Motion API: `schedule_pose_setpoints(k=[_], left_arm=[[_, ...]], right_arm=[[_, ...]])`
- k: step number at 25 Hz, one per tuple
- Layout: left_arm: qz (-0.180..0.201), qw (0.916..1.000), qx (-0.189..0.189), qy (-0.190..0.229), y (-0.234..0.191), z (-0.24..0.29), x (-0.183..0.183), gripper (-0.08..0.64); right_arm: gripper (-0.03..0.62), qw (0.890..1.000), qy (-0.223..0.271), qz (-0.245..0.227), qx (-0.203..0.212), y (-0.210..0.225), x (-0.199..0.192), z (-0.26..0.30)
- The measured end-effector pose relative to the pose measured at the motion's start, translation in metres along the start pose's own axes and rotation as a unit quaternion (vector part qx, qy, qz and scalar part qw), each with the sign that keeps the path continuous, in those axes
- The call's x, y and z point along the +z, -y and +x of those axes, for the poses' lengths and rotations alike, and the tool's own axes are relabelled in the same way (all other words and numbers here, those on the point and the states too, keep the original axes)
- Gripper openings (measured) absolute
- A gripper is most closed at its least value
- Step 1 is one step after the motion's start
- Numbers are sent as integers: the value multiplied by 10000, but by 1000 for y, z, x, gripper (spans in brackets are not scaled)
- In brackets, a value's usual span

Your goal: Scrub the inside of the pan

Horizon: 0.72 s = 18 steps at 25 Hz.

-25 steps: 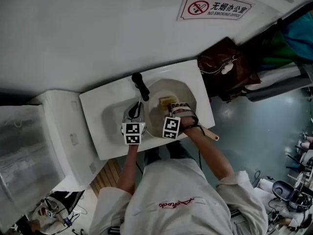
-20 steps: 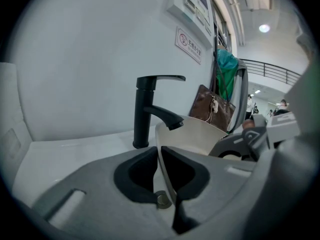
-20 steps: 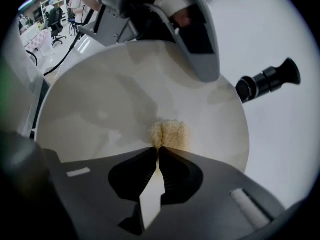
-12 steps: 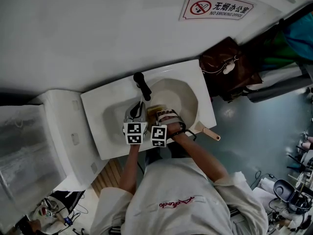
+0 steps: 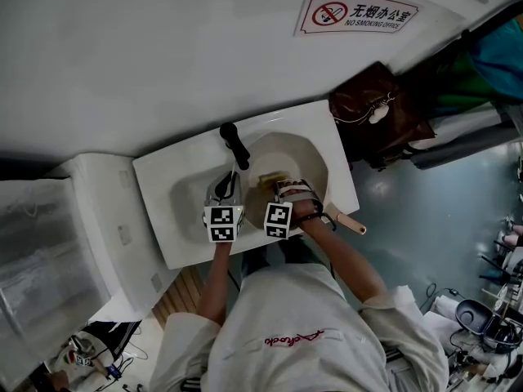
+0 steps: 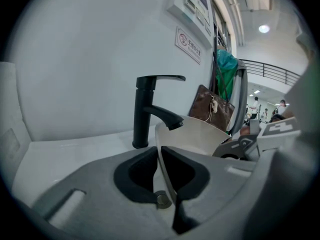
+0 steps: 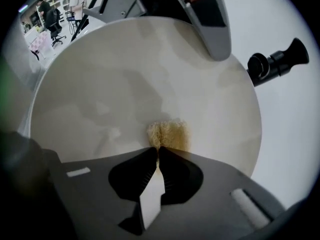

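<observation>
Left gripper [image 6: 159,153] is pinched closed on the rim of the pan [image 6: 200,134], evidently so that it is steadied just right of the faucet [image 6: 145,109]; the sponge [image 7: 169,135] is clamped in the right gripper [image 7: 158,150] and pressed to the inside.

"NO SMOKING OFFICE" and "无烟办公室" on the wall sign [image 5: 357,11], beside a no-smoking symbol

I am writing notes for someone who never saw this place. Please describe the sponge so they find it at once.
Find the white counter with the black faucet; a cream pan sits beside it. Inside the pan, pinched in the right tool, is the sponge: small and yellow, the only coloured thing there.
</observation>
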<state>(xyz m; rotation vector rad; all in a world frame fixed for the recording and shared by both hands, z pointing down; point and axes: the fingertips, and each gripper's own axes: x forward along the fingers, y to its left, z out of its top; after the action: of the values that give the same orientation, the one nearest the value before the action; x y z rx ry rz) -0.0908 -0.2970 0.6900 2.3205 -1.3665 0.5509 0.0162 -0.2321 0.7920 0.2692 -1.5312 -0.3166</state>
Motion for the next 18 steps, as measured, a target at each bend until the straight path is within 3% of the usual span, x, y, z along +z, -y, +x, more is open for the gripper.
schedule_pose_setpoints(k=[8, 18], left_arm=[[20, 10000, -4, -9, 1, -1, 0, 25], [30, 10000, 11, -15, 0, -1, -1, 25]], right_arm=[[26, 9974, -534, 406, 260, -1, -63, 12], [26, 9980, -521, 330, 162, 2, -62, 7]])
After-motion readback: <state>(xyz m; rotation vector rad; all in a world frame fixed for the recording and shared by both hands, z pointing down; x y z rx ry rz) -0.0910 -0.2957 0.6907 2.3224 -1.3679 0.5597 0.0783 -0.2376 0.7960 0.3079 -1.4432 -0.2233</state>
